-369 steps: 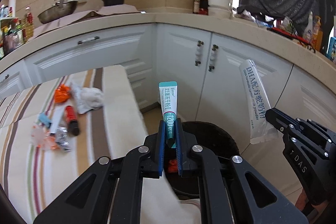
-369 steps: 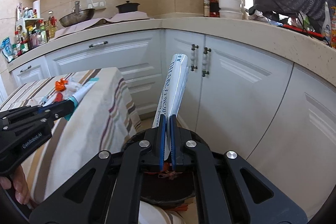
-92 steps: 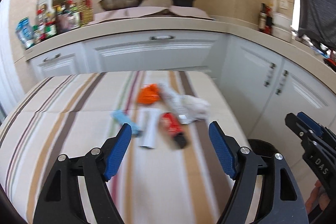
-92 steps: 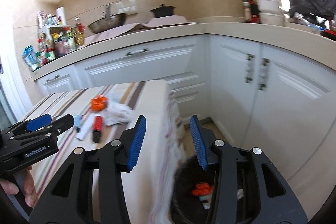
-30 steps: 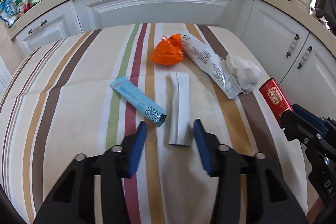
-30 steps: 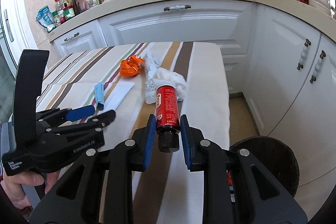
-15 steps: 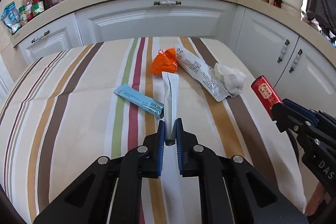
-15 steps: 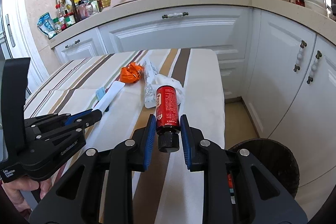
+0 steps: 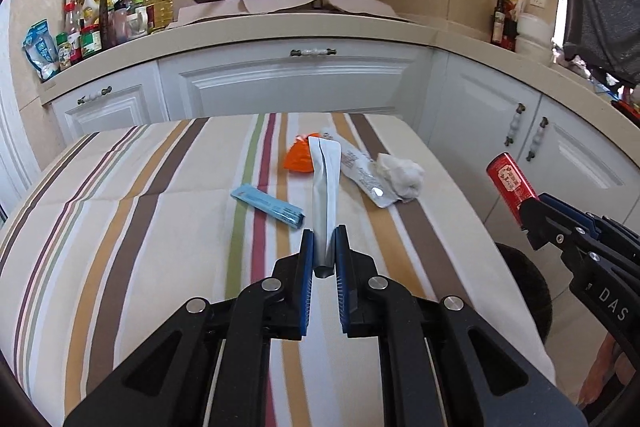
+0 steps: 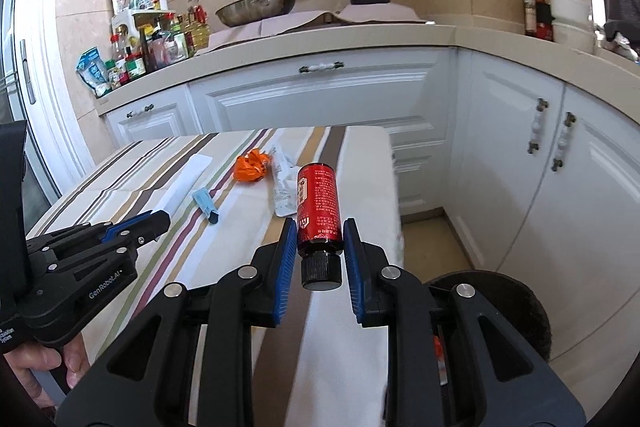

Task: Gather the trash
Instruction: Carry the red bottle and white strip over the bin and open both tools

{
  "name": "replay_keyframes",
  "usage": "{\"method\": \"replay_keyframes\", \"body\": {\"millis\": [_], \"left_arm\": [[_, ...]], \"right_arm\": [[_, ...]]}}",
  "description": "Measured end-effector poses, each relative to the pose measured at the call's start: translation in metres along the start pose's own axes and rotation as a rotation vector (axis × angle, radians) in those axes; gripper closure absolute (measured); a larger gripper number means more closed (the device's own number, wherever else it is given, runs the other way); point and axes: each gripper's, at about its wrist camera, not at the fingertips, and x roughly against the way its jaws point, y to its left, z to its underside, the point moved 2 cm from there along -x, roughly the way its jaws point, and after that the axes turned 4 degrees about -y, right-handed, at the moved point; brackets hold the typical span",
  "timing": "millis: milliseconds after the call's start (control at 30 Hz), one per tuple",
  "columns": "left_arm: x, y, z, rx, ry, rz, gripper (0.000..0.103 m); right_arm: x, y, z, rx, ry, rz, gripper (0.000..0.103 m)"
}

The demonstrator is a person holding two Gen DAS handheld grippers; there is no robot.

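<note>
Lifted off the tablecloth [image 9: 120, 227] since a second ago: white sachet [image 9: 326, 187] pinched in left gripper [image 9: 324, 259], red bottle [image 10: 319, 211] clamped in right gripper [image 10: 318, 247]. Left lying: blue packet [image 9: 266, 206], orange wrapper [image 9: 298, 159], long wrapper [image 9: 362, 175], tissue [image 9: 402, 175]; bin [image 10: 520, 303] waiting.

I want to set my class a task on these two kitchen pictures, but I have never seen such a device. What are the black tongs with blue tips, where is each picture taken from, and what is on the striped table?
There is no robot here. A person holds a hand-operated two-finger tool in each hand, and each tool carries a wide-angle camera looking along its fingers, so each picture is one tool's own view.

The left gripper is shut on a white sachet, lifted off the cloth. The right gripper is shut on a small red bottle with a black cap.

Left on the striped tablecloth are a blue sachet, a crumpled orange wrapper, a long printed white packet and a wad of white tissue. A dark bin stands on the floor beside the table.
</note>
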Motion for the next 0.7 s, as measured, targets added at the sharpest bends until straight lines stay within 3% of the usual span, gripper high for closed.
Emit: {"method": "replay_keyframes", "body": {"millis": [333,700], "left_arm": [[0.022,-0.040,0.005,-0.049,-0.041,0.073,0.092],[0.027,-0.108,0.011,-0.126,-0.054,0.189,0.092]], "right_arm": [[0.045,-0.040,0.015,-0.041,-0.033,0.107,0.080],[0.084,-0.091,0.030,-0.084,-0.055,0.230,0.080]]}}
